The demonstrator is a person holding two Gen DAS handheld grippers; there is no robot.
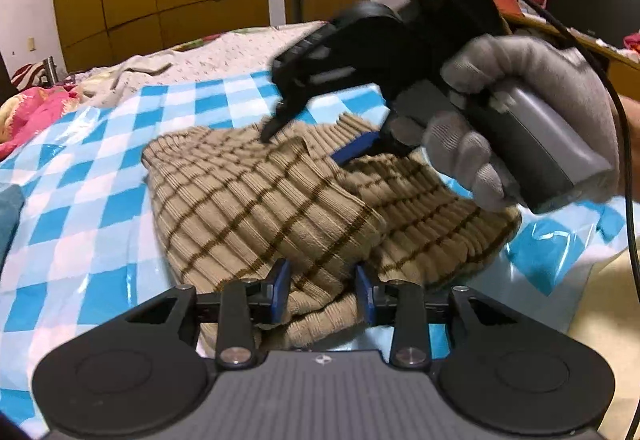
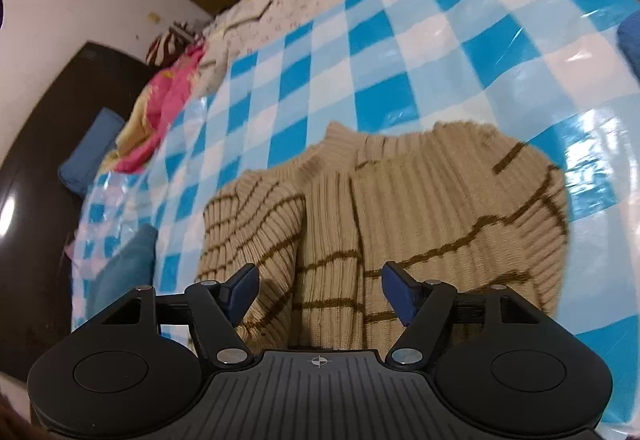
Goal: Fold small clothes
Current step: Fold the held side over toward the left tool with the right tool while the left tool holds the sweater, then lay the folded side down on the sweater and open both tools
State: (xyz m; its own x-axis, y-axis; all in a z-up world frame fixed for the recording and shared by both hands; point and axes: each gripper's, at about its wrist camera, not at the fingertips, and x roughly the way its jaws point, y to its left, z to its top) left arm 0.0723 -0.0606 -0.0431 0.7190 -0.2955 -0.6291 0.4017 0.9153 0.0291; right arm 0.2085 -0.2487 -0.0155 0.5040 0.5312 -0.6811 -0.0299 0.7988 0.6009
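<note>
Sweater (image 1: 256,200) lies on our checked sheet (image 1: 100,168), our left gripper (image 1: 324,286) part-open around its 6 o'clock fold, our right gripper (image 2: 318,290) wide open, holding nothing.

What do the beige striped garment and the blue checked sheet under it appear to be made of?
The garment looks like ribbed knit, probably wool or acrylic: fine vertical ribs, a matte soft surface, brown stripes knitted in. The checked sheet looks like glossy plastic or oilcloth: bright glare patches and sharp shiny creases.
</note>
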